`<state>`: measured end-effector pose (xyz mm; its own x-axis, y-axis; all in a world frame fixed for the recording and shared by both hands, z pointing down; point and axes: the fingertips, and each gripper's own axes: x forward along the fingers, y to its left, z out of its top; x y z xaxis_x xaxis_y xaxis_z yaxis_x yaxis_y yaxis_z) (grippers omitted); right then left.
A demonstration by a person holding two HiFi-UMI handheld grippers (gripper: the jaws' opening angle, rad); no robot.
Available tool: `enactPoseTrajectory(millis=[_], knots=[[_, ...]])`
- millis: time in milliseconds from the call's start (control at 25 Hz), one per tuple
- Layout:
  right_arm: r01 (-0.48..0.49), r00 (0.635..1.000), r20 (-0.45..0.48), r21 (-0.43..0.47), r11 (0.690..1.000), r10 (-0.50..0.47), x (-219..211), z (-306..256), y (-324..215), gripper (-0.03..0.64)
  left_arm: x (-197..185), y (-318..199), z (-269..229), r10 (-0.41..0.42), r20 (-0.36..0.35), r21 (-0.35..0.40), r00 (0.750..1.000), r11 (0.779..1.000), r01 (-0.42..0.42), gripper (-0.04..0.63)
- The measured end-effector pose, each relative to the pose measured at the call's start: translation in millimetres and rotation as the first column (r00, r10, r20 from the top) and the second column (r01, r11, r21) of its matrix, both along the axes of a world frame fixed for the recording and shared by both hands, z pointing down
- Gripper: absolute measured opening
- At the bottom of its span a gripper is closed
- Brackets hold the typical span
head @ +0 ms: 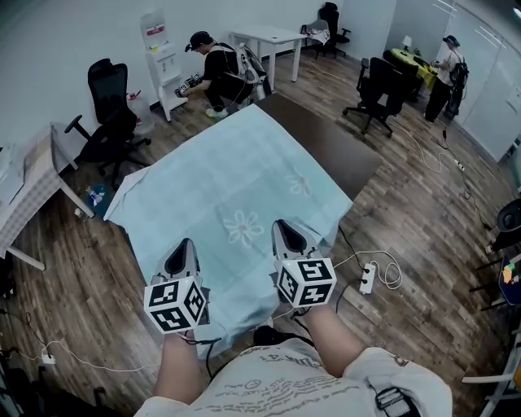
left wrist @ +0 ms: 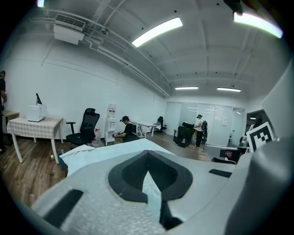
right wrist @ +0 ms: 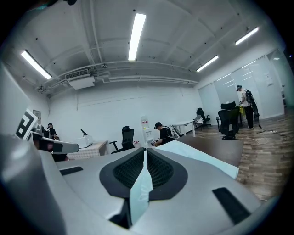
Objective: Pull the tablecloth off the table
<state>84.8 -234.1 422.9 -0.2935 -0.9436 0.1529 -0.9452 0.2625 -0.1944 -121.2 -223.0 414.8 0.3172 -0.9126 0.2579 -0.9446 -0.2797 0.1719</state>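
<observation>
Left gripper (head: 184, 248): clenched on tablecloth (head: 236, 187), near edge.
Right gripper (head: 285, 232): same grip.
Tablecloth: skewed over bench (head: 334, 147), far right bare.
Around: office chair (head: 110, 122) left, power strip (head: 366, 279) right.
Gripper views only: cloth pinched between jaws.

Black office chair (head: 110, 98), crouching person (head: 218, 72) — power strip (head: 367, 278)

One tablecloth (head: 236, 187), one table (head: 326, 142), two grippers (head: 186, 246) (head: 285, 228), three office chairs (head: 110, 110) (head: 378, 85) (head: 330, 20), two bystanders (head: 218, 69) (head: 448, 69).
</observation>
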Motion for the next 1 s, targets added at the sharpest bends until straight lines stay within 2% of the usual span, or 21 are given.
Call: enactPoseTrajectory(millis=[320, 600, 1000], knots=[[0.044, 0.998, -0.033, -0.030, 0.999, -0.045, 11, 7, -75, 0.051, -5, -72, 5, -0.074, 0.007, -0.022, 0.997, 0.997, 0.074, 0.012], [0.055, 0.997, -0.047, -0.066, 0.996, -0.058, 16, 27, -111, 0.051, -24, -98, 30, -0.126, 0.035, -0.078, 0.991, 0.989, 0.128, 0.012], [-0.024, 0.994, -0.105, -0.119, 0.993, 0.011, 45, 78, -154, 0.064, -87, -149, 92, -0.170, 0.191, -0.196, 0.967, 0.958, 0.207, 0.029]])
